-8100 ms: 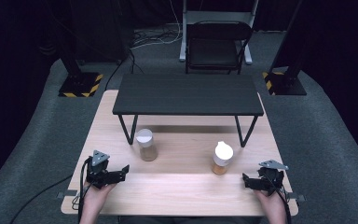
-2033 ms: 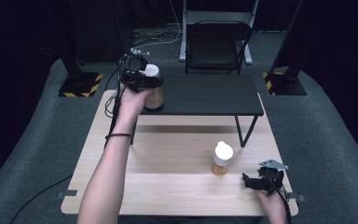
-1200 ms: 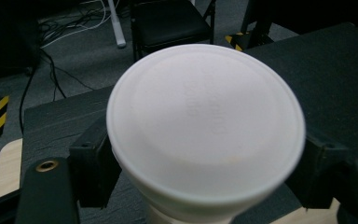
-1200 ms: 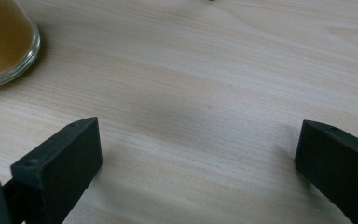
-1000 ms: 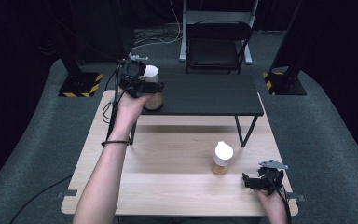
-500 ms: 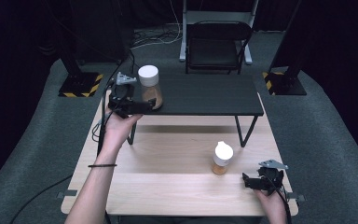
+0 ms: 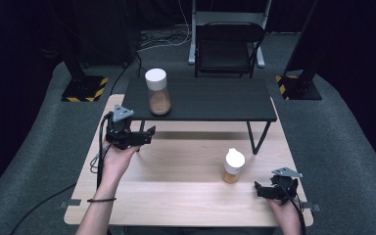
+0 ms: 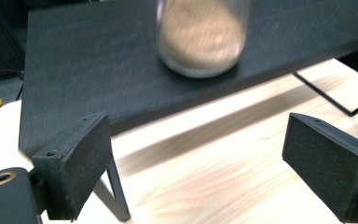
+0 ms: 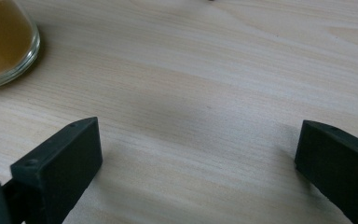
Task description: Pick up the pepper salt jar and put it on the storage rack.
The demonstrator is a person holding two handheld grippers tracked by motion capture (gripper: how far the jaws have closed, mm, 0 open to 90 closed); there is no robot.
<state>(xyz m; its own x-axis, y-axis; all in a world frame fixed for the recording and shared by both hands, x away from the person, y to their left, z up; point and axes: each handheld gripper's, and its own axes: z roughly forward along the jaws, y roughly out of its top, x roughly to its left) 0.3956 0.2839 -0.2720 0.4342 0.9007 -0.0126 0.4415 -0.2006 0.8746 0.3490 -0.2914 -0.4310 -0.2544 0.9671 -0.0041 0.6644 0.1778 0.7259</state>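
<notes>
Wooden table (image 7: 176,191) and black shelf (image 7: 210,98) tell the progress: one spice jar (image 7: 156,93) already stands on the shelf's left end, with the left gripper (image 7: 144,136) below it, jaws just opened and empty. What seems left is the second jar (image 7: 234,166), on the table near the right gripper (image 7: 260,190), whose jaws stand apart.

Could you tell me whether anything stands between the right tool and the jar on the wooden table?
Nothing visible does. The right tool, open, rests on the wooden table, and the jar stands just to its left, with bare wood between them.
</notes>
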